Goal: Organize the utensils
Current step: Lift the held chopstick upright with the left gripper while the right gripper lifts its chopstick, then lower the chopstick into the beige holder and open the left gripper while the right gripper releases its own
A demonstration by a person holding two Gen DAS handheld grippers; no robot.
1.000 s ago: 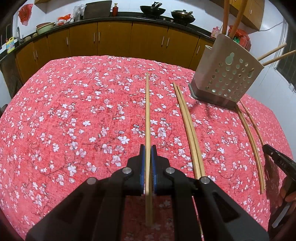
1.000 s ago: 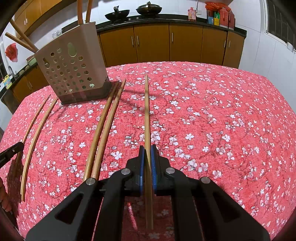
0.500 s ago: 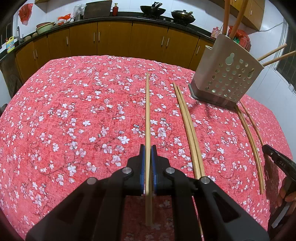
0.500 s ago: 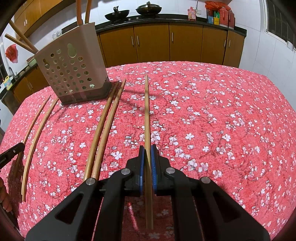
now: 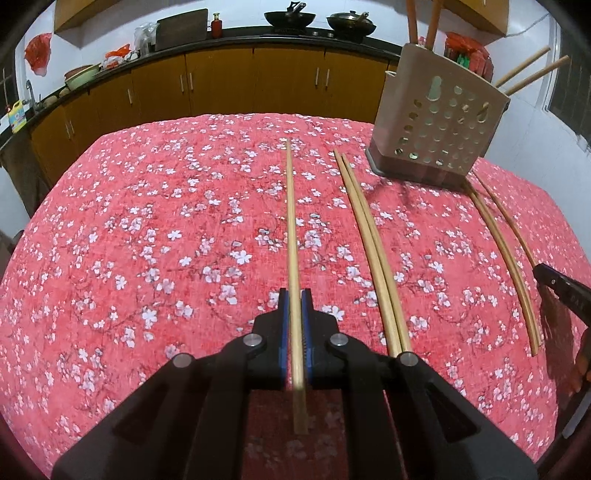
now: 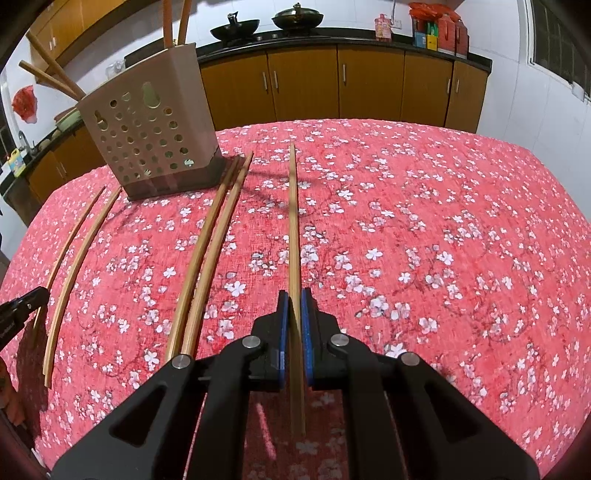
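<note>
Left wrist view, chopstick pair beside held chopstick, holder beyond

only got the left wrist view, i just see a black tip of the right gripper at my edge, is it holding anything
Observer: Yes. The right gripper is shut on a single chopstick that runs forward between its pads.
Operator: same as my left gripper on its own chopstick then. anything loose beside the right one
Observer: A pair of chopsticks lies on the tablecloth just to its left, their far tips by the base of the holder.
Operator: what's on the counter behind the holder from my side
Observer: A pink bottle stands there.
</note>
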